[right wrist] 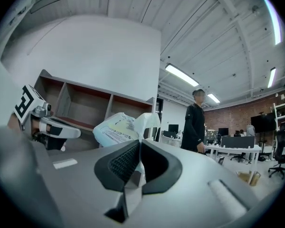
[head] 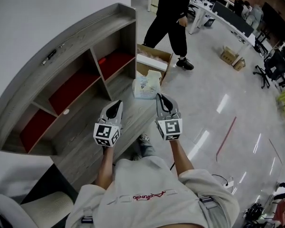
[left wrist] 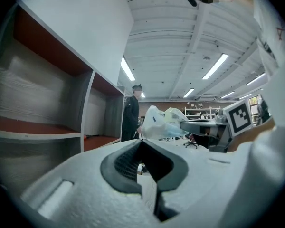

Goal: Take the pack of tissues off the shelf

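A pale blue and white pack of tissues (head: 146, 85) in soft, crinkled plastic wrap was out of the compartments of the grey wooden shelf unit (head: 115, 20). It sat at the tips of the right gripper (head: 159, 97), whose closed jaws pinched a loose fold of the wrap. The pack was tilted, its printed face turned up and sideways, above the far end of the unit's lower ledge (head: 85, 144). Whether it touched the ledge could not be told.

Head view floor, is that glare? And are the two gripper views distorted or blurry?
Head view: yes, white streaks of glare lie on the glossy floor. Left gripper view: fisheye bows the shelf, and the corners go black. Right gripper view: same fisheye; the pack of tissues reads fairly sharp.
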### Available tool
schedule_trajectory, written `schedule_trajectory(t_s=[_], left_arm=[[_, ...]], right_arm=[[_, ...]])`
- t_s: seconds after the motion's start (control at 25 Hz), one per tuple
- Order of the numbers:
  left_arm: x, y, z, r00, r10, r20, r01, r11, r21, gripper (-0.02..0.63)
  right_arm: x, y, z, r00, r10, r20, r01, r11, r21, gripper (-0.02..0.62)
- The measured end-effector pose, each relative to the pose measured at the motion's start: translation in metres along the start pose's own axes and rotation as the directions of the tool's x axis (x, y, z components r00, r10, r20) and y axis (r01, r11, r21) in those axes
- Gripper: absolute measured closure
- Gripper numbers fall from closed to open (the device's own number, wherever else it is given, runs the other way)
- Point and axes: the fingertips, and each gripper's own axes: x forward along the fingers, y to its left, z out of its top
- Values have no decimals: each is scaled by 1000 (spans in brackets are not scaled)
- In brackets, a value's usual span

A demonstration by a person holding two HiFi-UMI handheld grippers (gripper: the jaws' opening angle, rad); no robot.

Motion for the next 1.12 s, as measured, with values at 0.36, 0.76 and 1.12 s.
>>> schedule_trajectory(t_s=[0.36,0.76,1.12], left_arm=[[-6,-12,-5,1000,-2,3,2,1000,-10,607],[-1,-15,-10,1000,-13,5,13,1000,-26,607],[-4,-12,-7,1000,-18,12,19,999,-32,607]], right_arm=[[-36,-6,-15,998,-50,-35,51,998,22,584],[-36,-1,-22,997,-52,-48,53,998,35,584],[-34,6,-21,997,-51,-55,53,998,33,584]])
